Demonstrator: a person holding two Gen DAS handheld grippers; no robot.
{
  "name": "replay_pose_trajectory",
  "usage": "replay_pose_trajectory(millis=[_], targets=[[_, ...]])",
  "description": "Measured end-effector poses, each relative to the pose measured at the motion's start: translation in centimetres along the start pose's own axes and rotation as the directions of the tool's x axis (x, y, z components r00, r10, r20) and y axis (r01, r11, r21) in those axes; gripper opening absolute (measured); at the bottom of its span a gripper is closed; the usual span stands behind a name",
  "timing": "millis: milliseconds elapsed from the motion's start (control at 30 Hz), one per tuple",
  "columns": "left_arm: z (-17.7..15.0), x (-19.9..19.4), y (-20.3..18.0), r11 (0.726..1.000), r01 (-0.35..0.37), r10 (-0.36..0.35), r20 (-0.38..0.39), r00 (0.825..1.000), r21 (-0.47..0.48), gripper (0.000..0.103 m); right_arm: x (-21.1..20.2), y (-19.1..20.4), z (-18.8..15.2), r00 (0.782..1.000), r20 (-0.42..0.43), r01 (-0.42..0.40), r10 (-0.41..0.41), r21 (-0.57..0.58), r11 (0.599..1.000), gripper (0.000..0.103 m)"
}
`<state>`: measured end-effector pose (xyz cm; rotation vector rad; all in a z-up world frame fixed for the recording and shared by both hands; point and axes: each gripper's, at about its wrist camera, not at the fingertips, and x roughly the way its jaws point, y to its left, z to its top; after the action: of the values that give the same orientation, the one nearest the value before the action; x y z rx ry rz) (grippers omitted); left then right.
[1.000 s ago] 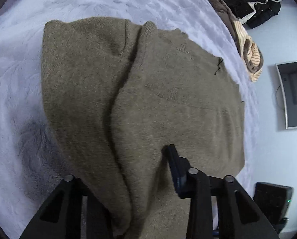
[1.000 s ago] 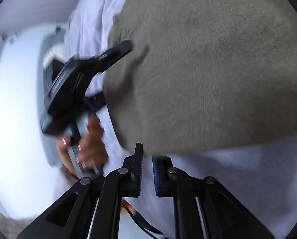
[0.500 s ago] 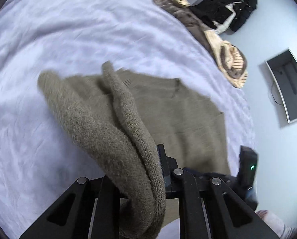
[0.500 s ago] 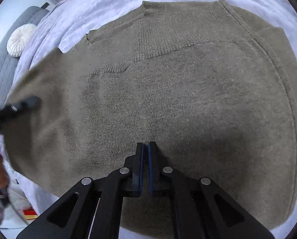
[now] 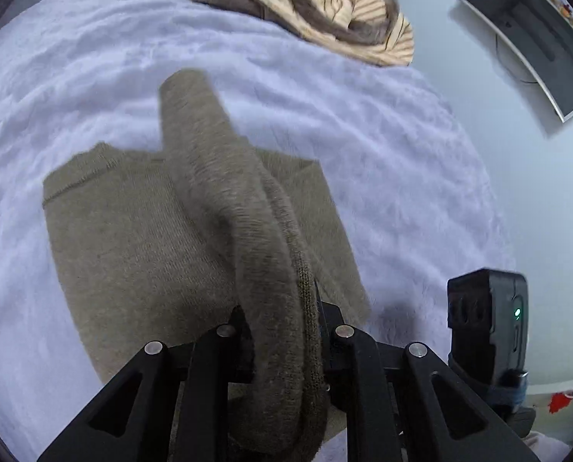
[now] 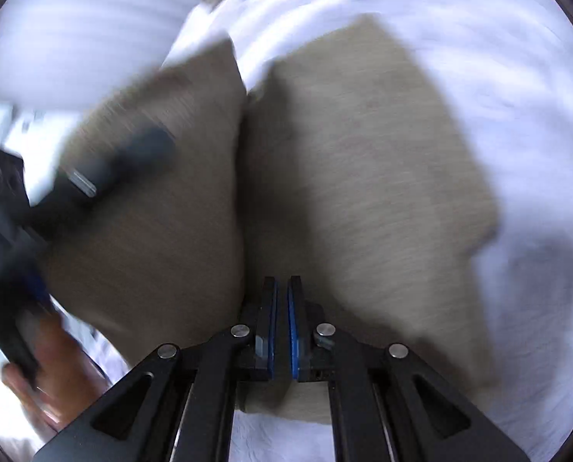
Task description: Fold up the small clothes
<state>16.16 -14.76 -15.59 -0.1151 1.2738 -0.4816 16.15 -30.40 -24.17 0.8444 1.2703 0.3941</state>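
A brown-green sweater (image 5: 140, 238) lies on a bed with a pale purple blanket (image 5: 382, 161). Most of the sweater is flat on the blanket. One thick fold of it (image 5: 248, 231) is lifted up and runs right into the left gripper (image 5: 282, 308). The left jaws are pinching that fold, with the knit edge squeezed between them. In the right wrist view the sweater (image 6: 363, 173) fills the middle, with a deep crease down it. This view is blurry. The right gripper (image 6: 282, 308) sits low over the cloth, its blue pads (image 6: 293, 327) close together with only a thin gap, and that gap is growing. I cannot tell if any cloth is caught between them. On the left of that view, a hand (image 6: 51, 369) holds the other gripper, which looks smeared. At the far edge of the bed lies a pile of other clothes (image 5: 324, 11), brown and striped. A dark flat tray (image 5: 532, 34) lies on the pale floor beside the bed.
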Motion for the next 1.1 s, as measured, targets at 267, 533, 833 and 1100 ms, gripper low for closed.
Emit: replay_pose_trajectory(millis=[267,533,833,1100], targets=[[-2.6,-5.9,1.7,0.999,-0.026,0.030,0.165,0.986,-0.028,0.083,-3.2,-5.5,0.8,0.974,0.075,-0.223,0.213,0.160,0.962,0.021],[-5.0,-5.9,10.1,0.944,-0.185,0.218,0.094,0.972,-0.274,0.083,-4.9,-9.9,0.7,0.906,0.185,-0.424,0.381,0.359,0.832,0.048],[-9.1,-4.5,11.3,0.949,-0.143,0.147,-0.005,0.989,-0.281,0.083,-10.2,-7.5,0.3,0.970,0.120,-0.234,0.213,0.201,0.951,0.055],[-11.3,-3.8,9.2,0.964,-0.114,0.103,-0.061,0.993,-0.241,0.083,-10.3,0.5,-1.3,0.997,-0.025,0.062,-0.070,-0.238,0.969,0.050]])
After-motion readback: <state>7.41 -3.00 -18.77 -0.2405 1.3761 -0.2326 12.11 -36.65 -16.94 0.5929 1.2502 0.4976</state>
